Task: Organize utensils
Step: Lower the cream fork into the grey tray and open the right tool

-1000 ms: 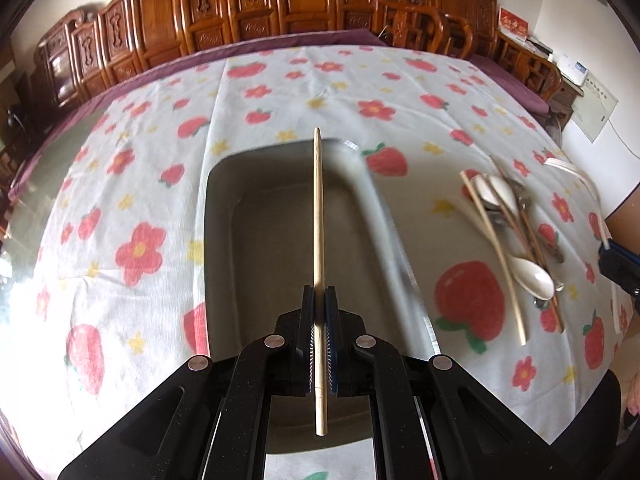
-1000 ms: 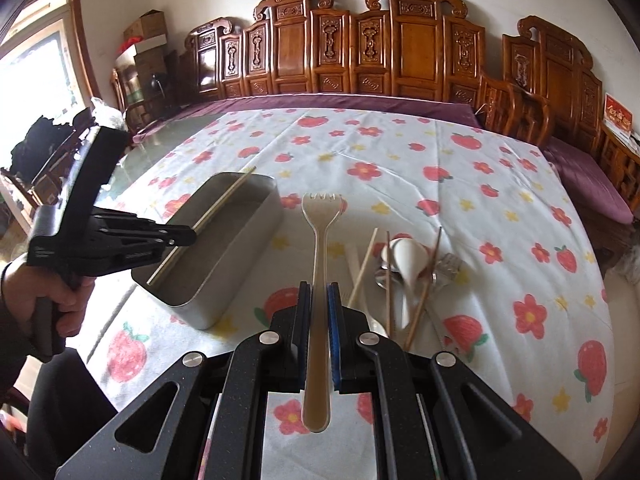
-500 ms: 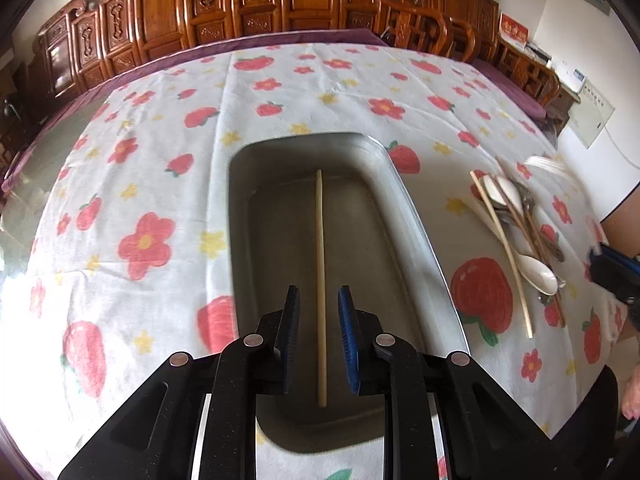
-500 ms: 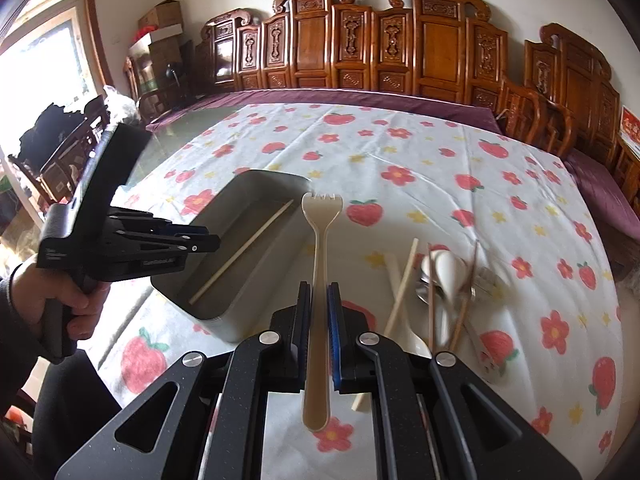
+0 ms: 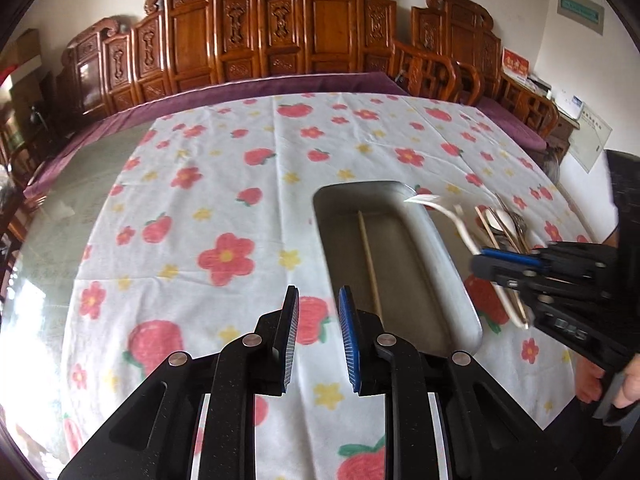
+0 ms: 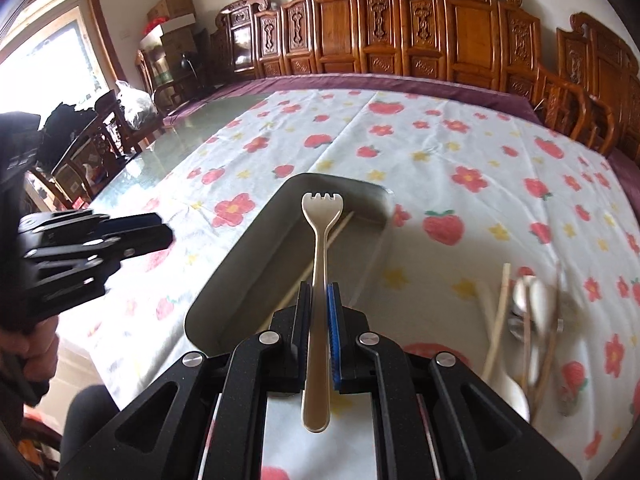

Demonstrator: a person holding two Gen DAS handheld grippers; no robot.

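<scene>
R tongs [image 6: 319, 304] grip fork [image 6: 321, 216], over tray [image 6: 240, 256]

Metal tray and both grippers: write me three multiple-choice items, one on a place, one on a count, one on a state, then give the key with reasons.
1. Where does the single chopstick lie?
A. Inside the metal tray
B. On the tablecloth beside the tray
C. Between the left gripper's jaws

2. How many utensils lie inside the tray?
A. None
B. One
C. Three

3. What is the state of the right gripper?
A. Open and empty
B. Shut on a metal spoon
C. Shut on the cream fork

Key:
1 A, the chopstick rests along the tray's floor.
2 B, only the chopstick is on the tray floor; the fork is held above it.
3 C, the pads clamp the fork's handle, while the left gripper stands open and empty.
</scene>
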